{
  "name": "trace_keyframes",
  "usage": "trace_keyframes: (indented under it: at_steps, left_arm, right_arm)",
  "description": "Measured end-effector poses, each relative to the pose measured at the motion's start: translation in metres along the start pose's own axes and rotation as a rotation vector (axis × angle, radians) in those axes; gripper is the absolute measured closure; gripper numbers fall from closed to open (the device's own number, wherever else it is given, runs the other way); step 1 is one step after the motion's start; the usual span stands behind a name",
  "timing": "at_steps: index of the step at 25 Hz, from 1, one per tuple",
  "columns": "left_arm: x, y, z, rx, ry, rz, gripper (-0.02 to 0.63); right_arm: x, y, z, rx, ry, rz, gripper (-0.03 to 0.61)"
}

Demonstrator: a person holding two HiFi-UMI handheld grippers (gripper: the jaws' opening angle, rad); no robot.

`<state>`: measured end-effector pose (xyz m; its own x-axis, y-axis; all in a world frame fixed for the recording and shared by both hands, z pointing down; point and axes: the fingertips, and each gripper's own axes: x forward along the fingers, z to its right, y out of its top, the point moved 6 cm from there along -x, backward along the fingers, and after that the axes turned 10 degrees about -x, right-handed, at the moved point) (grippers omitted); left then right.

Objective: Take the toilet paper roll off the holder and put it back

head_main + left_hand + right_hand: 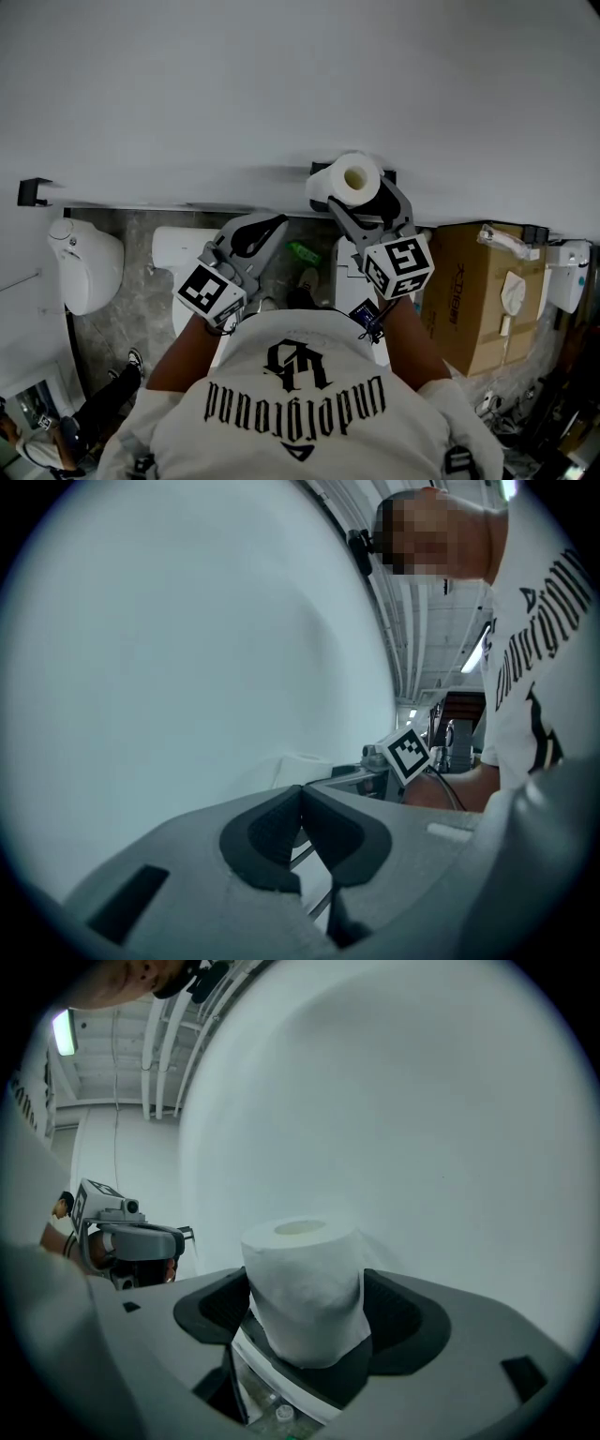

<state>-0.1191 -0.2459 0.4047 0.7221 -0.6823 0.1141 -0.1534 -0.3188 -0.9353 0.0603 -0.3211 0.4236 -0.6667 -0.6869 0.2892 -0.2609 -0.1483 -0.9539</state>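
1. Against the white wall point(281, 84), the toilet paper roll point(345, 178) is seen at the black holder point(320, 170), with its hollow core turned toward the head view.
2. The roll is flanked by the right gripper point(359, 194), which is pointed at the wall.
3. In the right gripper view, the jaws of this gripper point(309, 1307) are spread wide. The roll point(305, 1283) stands upright between them, and the dark pads are set just beside its two sides without being pressed into the paper.
4. Whether the roll is fully seated on the holder cannot be told.
5. The left gripper point(275, 225) is held apart from the roll, to its left and lower in the head view.
6. In the left gripper view, the jaws of this gripper point(302, 829) are brought together, pad against pad, and nothing is held.
7. A cardboard box point(473, 291) is shown at the right, below the wall.
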Motion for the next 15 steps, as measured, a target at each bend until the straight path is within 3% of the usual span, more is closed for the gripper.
trace_keyframes:
  at_steps: [15]
  left_arm:
    - [-0.020,0.000,0.003,0.004,0.011,0.017,0.601]
  right_arm:
    - [-0.009,0.005,-0.007,-0.044,-0.051,-0.002,0.247]
